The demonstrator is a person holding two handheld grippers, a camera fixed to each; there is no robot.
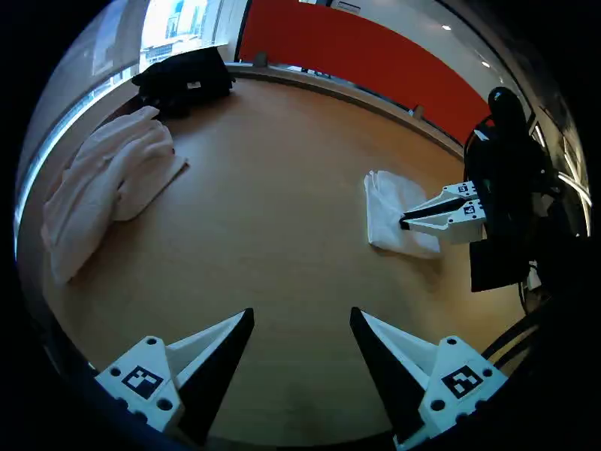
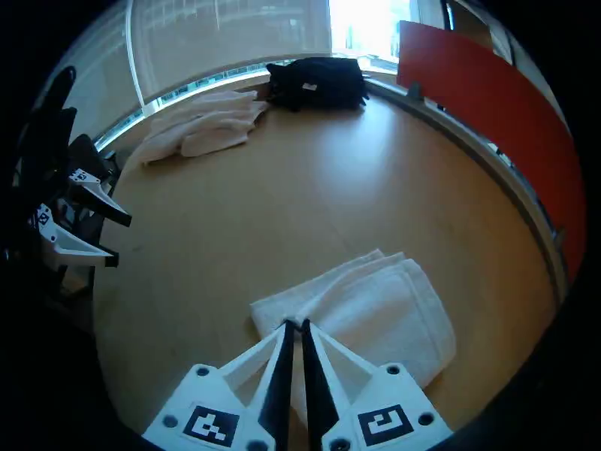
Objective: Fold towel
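Where right gripper pinches, folded towel lies.

Near edge of folded towel is covered by closed fingers of right gripper; whether cloth is pinched between tips cannot be told. Rear part of left gripper is lost in shadow in right gripper view. Person is seen as dark shape only. Pieces in white towel pile cannot be counted. Details of black bag cannot be made out.
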